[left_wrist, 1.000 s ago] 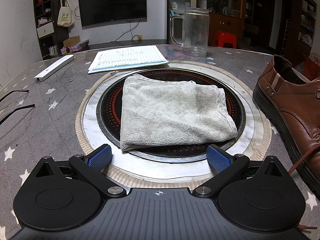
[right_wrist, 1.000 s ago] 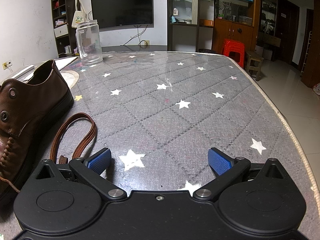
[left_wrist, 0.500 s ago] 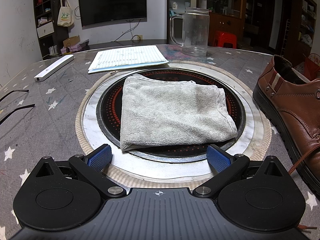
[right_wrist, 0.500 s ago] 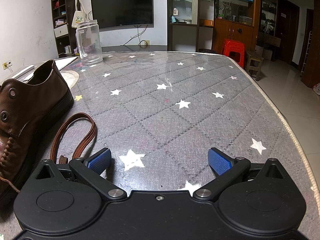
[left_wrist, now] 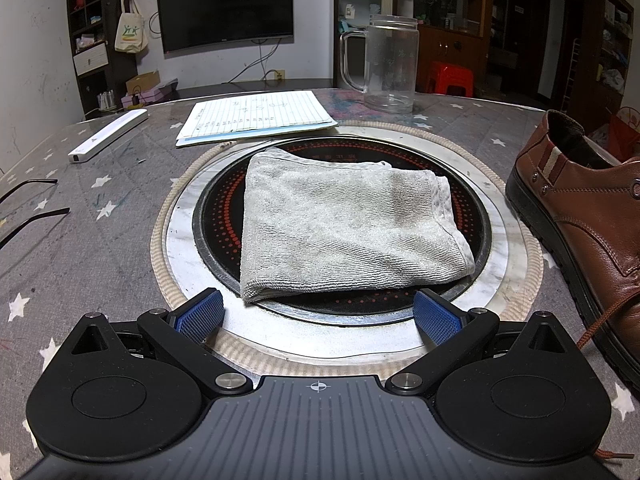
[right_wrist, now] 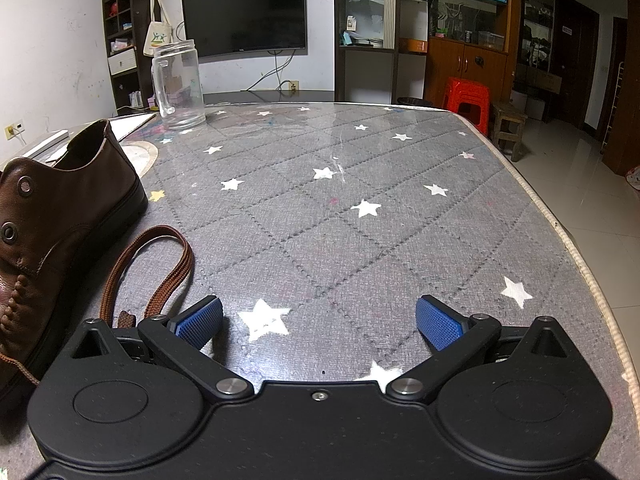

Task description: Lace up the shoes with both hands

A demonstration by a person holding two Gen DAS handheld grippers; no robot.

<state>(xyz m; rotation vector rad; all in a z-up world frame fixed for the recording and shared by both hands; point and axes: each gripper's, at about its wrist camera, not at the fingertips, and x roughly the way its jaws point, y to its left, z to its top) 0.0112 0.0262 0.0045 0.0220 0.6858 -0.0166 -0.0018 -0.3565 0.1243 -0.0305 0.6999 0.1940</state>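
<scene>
Shoe first: from the left wrist view the brown shoe (left_wrist: 576, 216) sits at about three o'clock, on the counter (left_wrist: 80, 240), with its heel pointing away. A thin brown lace (left_wrist: 600, 324) hangs off its near end at four o'clock and drops to the counter. The left claw (left_wrist: 316, 314) is spread wide, and nothing is between its blue pads (left_wrist: 200, 314). It points at a folded grey towel (left_wrist: 344, 232) lying on a round black burner (left_wrist: 476, 216) at twelve o'clock, not at the shoe. Farther off are a sheet of paper (left_wrist: 256, 118) at eleven o'clock and a clear glass mug (left_wrist: 390, 68) at one o'clock.

From the right wrist view the shoe (right_wrist: 60, 216) is at nine o'clock. A flat brown lace loop (right_wrist: 156, 264) lies on the counter (right_wrist: 400, 220) just beside the sole, at about eight o'clock, and its end reaches close to the left blue pad. The right claw (right_wrist: 320, 322) is spread wide too, with nothing in it, and points at bare starry cloth.

Nothing has changed in the last second. Both claws sit in the same spots and the lace has not moved. So I think the lacing has not begun. Each claw will likely need to turn toward the shoe and pick up a lace end.
</scene>
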